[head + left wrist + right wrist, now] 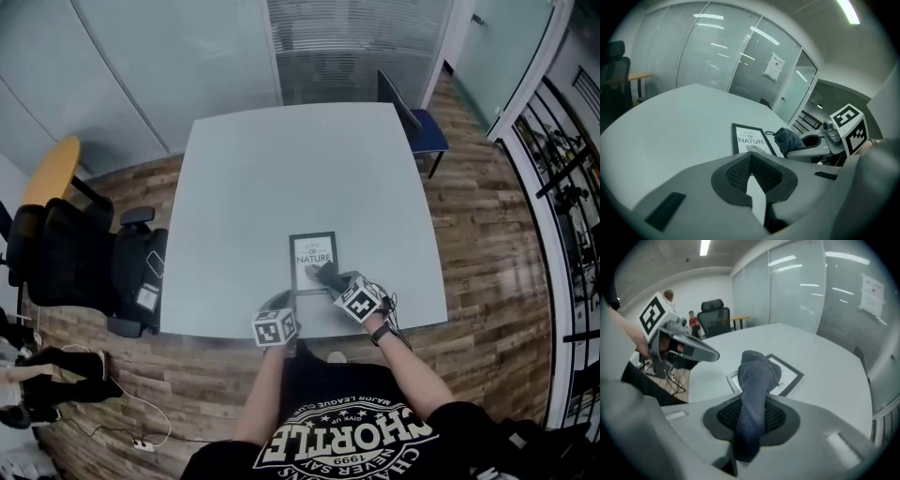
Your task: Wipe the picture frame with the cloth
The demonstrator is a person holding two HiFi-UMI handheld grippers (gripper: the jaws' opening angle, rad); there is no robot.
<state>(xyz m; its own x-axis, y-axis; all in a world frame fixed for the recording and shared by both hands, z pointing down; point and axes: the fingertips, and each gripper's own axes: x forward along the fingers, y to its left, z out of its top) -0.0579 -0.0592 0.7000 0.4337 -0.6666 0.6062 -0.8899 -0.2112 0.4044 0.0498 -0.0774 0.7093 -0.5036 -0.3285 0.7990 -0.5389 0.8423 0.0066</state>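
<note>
Jaws of the left gripper (752,183) are pressed together on nothing, low by the table's (244,187) near edge. Just beyond, the right gripper (752,420) pinches a bunched blue-grey cloth (756,380), which looks soft and limp and is best gripped by that fold. Its free end hangs over the near right corner of the picture frame (312,251), which lies flat; contact is unclear. Light and stiff, the frame would likely slide unless braced at an edge.
</note>
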